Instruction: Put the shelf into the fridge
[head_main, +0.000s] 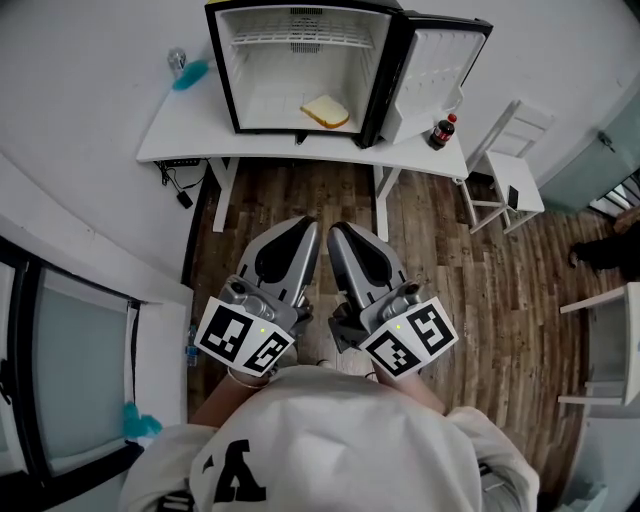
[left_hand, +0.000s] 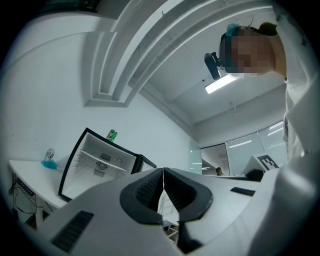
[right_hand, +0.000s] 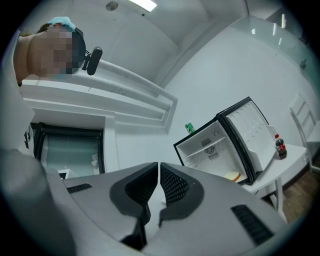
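- Tools: left gripper (head_main: 303, 232) and right gripper (head_main: 340, 236), both clenched on nothing.
- Shelf (head_main: 270, 40): seemingly seated already, high inside open fridge (head_main: 223, 70), well apart.
- Approach slowly; check level seating first.

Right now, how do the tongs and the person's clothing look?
Both the left tongs and the right tongs are silver-grey tapered shells with black ribbed pads. Each carries a white cube with black square markers. The person wears a white top with black print.
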